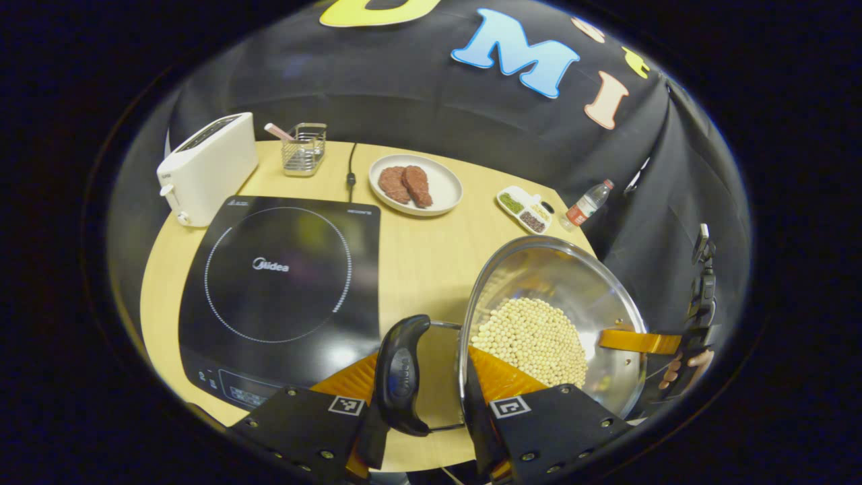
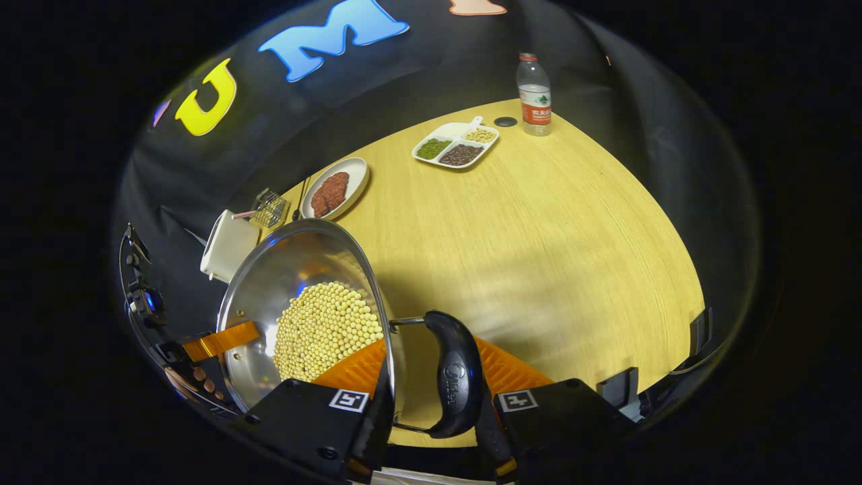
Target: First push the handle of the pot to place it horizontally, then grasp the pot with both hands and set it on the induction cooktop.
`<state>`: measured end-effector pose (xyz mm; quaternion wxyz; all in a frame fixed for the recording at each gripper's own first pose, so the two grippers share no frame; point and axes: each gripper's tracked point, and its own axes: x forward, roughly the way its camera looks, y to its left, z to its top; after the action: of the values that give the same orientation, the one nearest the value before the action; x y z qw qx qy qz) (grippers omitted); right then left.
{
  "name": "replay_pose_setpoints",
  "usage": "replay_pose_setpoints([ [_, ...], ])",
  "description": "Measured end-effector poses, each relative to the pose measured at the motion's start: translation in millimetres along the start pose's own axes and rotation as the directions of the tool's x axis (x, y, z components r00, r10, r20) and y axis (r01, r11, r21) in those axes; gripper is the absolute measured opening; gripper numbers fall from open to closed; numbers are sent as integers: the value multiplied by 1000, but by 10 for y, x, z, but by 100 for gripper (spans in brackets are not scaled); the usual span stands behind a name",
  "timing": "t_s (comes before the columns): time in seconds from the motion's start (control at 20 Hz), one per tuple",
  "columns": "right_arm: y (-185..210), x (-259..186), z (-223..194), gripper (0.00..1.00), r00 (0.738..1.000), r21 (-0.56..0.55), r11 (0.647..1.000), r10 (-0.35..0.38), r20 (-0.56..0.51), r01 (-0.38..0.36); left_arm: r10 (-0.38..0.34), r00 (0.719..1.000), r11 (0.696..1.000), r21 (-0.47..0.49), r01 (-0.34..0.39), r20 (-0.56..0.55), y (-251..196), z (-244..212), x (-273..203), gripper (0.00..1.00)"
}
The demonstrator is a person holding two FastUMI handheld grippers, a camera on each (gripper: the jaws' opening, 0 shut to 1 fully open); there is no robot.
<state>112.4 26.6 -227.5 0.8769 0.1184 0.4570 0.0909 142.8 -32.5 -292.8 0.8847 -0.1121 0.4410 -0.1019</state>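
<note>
A steel pot (image 1: 579,276) holding soybeans (image 1: 532,340) sits right of the black induction cooktop (image 1: 279,269). My left gripper (image 1: 424,364) clamps its near side: one finger presses the black handle (image 1: 403,374) from outside, the other lies against the inner wall. The right gripper's finger (image 1: 640,341) and a hand (image 1: 687,367) show at the far rim. In the right gripper view the pot (image 2: 296,269) is at the left, and my right gripper (image 2: 431,350) clamps the other black handle (image 2: 458,380) and the wall likewise. I cannot tell whether the pot rests on the table.
On the wooden table (image 2: 552,236) a white toaster (image 1: 205,165) and a wire rack (image 1: 304,148) stand behind the cooktop. A plate (image 1: 444,192) with meat, a divided dish (image 2: 458,145) and a water bottle (image 2: 534,94) line the back.
</note>
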Motion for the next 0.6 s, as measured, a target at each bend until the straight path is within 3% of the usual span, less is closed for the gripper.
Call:
replay_pose_setpoints([
  [0.1, 189, 43, -3, 55, 1000, -14, 1000, 5, 8, -5, 4, 1000, 1000, -8, -4, 5, 181, 32, -74, 49],
  [0.15, 278, 68, -10, 55, 1000, -18, 1000, 7, 9, -7, 9, 1000, 1000, -11, -9, 12, 279, 59, -100, 56],
  [0.35, 674, 206, -9, 55, 999, -21, 999, 33, 9, -32, 33, 998, 999, -8, -33, 47, 682, 216, -275, 52],
  [0.55, 1107, 405, -15, 52, 998, -35, 998, 59, -1, -59, 53, 997, 998, -21, -52, 63, 1157, 328, -362, 56],
  [0.6, 1206, 464, -16, 55, 998, -41, 997, 63, -4, -63, 58, 996, 998, -28, -57, 64, 1279, 346, -365, 56],
])
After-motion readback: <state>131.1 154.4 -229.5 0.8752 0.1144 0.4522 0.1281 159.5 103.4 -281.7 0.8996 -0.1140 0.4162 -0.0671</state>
